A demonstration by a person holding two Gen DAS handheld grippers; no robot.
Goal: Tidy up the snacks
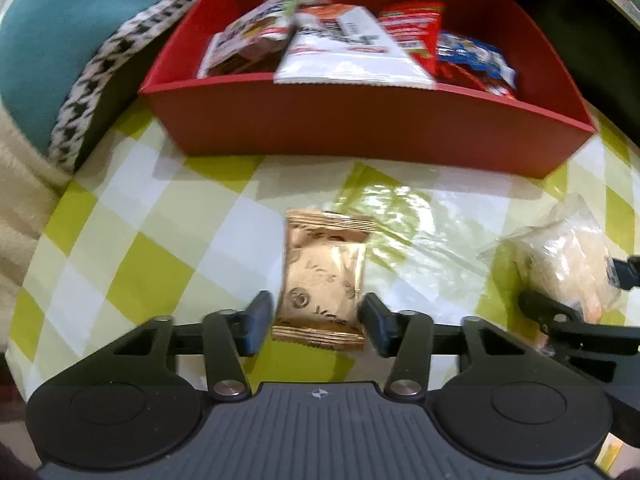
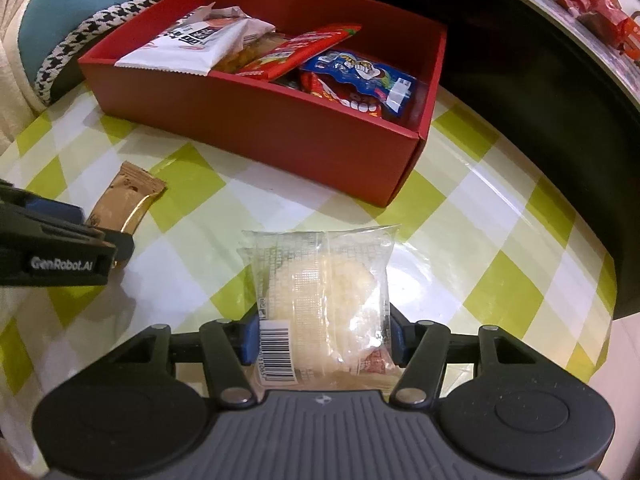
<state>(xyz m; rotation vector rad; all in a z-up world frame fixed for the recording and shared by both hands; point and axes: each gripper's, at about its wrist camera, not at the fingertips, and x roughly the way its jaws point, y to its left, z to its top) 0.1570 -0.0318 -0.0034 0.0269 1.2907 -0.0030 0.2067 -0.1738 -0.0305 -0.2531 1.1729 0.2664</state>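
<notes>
A gold snack packet (image 1: 322, 276) lies on the checked tablecloth between the fingers of my left gripper (image 1: 318, 322); the jaws stand open with small gaps on both sides. It also shows in the right wrist view (image 2: 120, 200). My right gripper (image 2: 320, 338) is shut on a clear packet of pale rice cracker (image 2: 324, 296), which also shows at the right of the left wrist view (image 1: 568, 256). A red box (image 1: 360, 120) behind holds several snack packets; it also shows in the right wrist view (image 2: 280, 128).
The table has a green and white checked cloth (image 2: 480, 240). A houndstooth and teal cushion (image 1: 100, 72) sits left of the box. A shelf with red packets (image 2: 592, 4) is at the upper right, past a dark gap beyond the table edge.
</notes>
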